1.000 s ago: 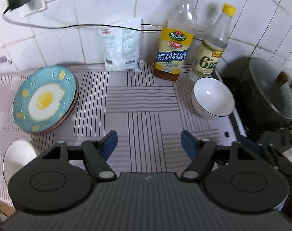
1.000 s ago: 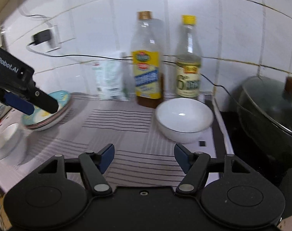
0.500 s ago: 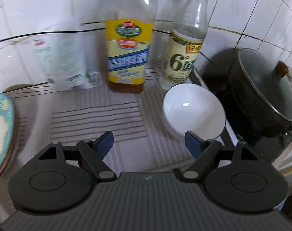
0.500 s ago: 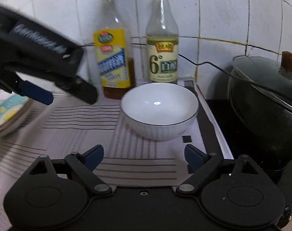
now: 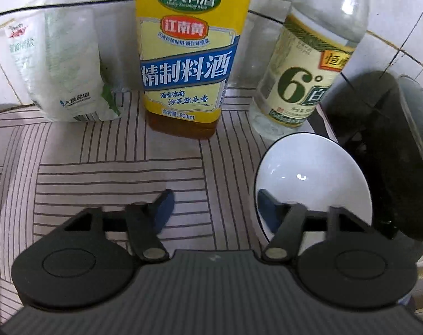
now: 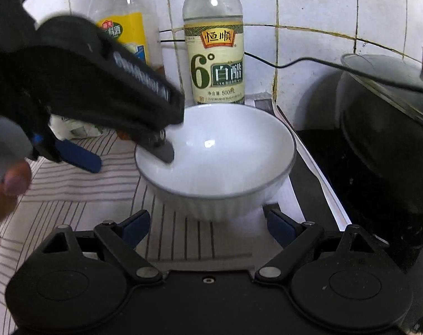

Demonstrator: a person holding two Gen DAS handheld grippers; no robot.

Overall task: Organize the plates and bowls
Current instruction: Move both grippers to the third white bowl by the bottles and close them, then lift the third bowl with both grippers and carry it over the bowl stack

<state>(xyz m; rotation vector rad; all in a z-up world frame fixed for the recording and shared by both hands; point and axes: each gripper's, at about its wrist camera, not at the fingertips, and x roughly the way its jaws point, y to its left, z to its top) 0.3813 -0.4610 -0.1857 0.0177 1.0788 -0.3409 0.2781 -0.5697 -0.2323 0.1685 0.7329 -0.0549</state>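
A white bowl (image 5: 317, 173) with a thin dark rim stands upright on the striped cloth, at the right end of the counter. My left gripper (image 5: 215, 210) straddles its left rim, and its jaws are closing. One blue pad is inside the bowl and the other hangs outside over the cloth, neither pressing on the rim. From the right wrist view, the left gripper (image 6: 122, 155) reaches in from the left over the bowl (image 6: 228, 150). My right gripper (image 6: 207, 223) is open wide just in front of the bowl, its fingertips flanking the bowl's near lower side.
Behind the bowl stand a yellow-labelled cooking wine bottle (image 5: 189, 55) and a white vinegar bottle (image 6: 214, 55). A white bag (image 5: 63, 69) leans on the tiled wall. A black pot with a glass lid (image 6: 387, 117) sits right of the bowl. A thumb (image 6: 14, 178) shows at left.
Both grippers moved down and in toward the white bowl. The left swung right, losing the egg plate from view, and its jaws narrowed around the rim. The right jaws widened.
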